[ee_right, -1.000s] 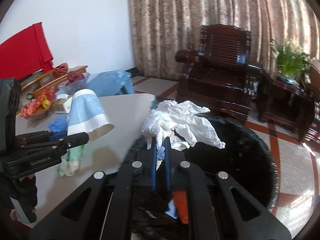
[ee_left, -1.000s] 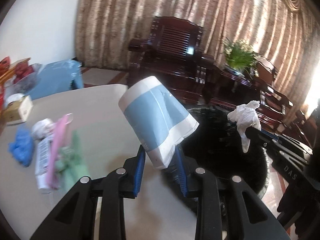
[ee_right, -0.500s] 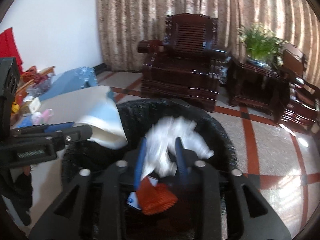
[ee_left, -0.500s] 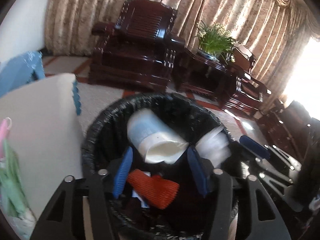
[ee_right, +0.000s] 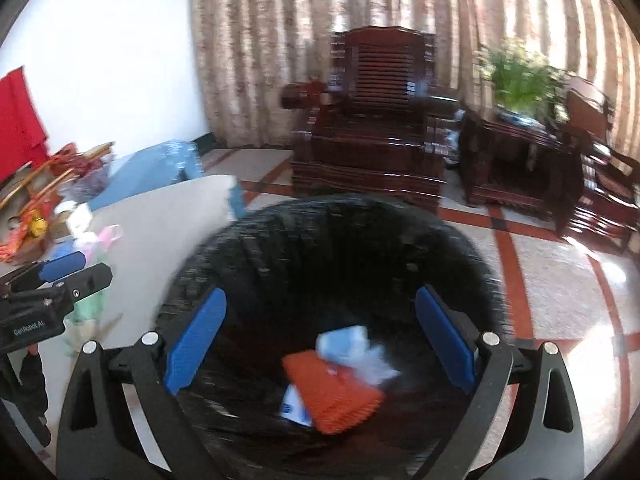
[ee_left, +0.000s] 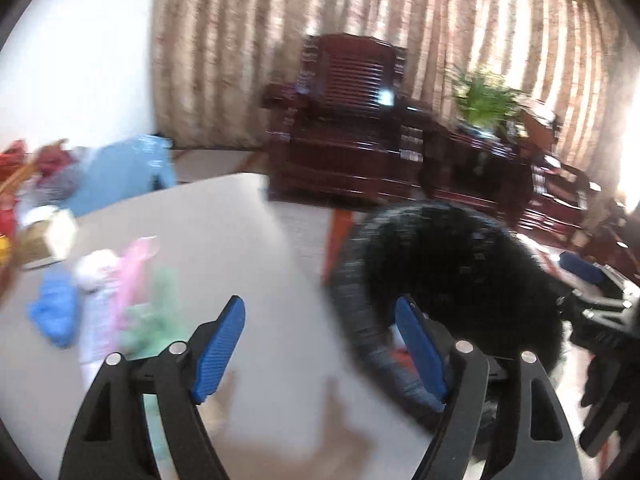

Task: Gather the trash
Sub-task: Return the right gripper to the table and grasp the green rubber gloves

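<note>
Trash [ee_right: 340,376] lies inside the black bin [ee_right: 280,240]; both claws [ee_left: 320,344] [ee_right: 320,340] gape wide, holding nothing.

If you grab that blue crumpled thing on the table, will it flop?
Probably. The blue wad looks crumpled and shapeless, so it likely sags and squashes between the pads. It seems thin, so likely light. The view is blurred, so I can't tell what it's made of.

Your trash bin [ee_right: 332,240] stands on the floor just right of the table [ee_left: 224,232]. In it lie a mesh piece [ee_right: 332,392] and crumpled paper [ee_right: 356,352] touching it. On the table's left part you have a cluster of wrappers [ee_left: 120,304], a tissue box [ee_left: 48,236] behind them. Behind the bin stands an armchair [ee_right: 380,120], with a potted plant [ee_right: 516,76] to its right.
</note>
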Demonstrator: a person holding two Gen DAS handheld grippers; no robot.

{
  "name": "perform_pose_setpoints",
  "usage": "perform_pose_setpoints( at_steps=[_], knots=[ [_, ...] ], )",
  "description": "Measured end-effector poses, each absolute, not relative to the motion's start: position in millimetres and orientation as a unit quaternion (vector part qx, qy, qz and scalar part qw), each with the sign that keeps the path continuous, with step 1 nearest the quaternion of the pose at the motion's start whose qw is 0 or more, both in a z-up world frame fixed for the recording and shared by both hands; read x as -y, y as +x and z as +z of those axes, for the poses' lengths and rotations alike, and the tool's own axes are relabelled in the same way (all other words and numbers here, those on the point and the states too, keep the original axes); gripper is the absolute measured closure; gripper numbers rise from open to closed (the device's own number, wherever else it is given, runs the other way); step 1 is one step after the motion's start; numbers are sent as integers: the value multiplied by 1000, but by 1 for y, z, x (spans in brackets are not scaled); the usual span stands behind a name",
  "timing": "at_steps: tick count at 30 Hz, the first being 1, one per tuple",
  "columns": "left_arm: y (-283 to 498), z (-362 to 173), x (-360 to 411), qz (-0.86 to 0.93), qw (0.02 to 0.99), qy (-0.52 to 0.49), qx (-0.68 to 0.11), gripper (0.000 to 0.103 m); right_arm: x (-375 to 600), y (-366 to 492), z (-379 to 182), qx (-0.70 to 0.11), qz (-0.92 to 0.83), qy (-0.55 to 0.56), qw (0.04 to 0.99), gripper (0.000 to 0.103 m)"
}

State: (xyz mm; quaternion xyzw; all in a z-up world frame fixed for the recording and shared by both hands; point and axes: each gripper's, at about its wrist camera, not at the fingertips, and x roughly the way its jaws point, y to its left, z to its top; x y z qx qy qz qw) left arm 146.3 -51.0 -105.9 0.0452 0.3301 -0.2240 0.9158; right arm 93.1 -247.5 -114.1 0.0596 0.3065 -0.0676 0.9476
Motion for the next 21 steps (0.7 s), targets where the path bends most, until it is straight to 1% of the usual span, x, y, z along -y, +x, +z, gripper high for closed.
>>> perform_pose_setpoints(
  at_steps=[7, 11, 15, 16, 18, 21],
  knots=[
    [144, -112, -59, -103, 937, 25, -332, 27, 163, 122, -104, -300, 30, 39, 953, 10],
    [143, -121, -101, -56, 940, 22, -335, 27, 114, 138, -102, -300, 83, 21, 950, 10],
    [148, -129, -126, -25, 939, 13, -343, 27, 79, 155, -111, -311, 114, 20, 943, 10],
    [148, -130, -129, -22, 939, 11, -344, 27, 71, 159, -115, -316, 119, 20, 941, 11],
    [150, -135, -140, -14, 937, 6, -349, 27, 60, 167, -121, -327, 126, 15, 936, 20],
    [153, -143, -149, -9, 934, 4, -356, 27, 48, 175, -134, -342, 133, 12, 930, 24]
  ],
)
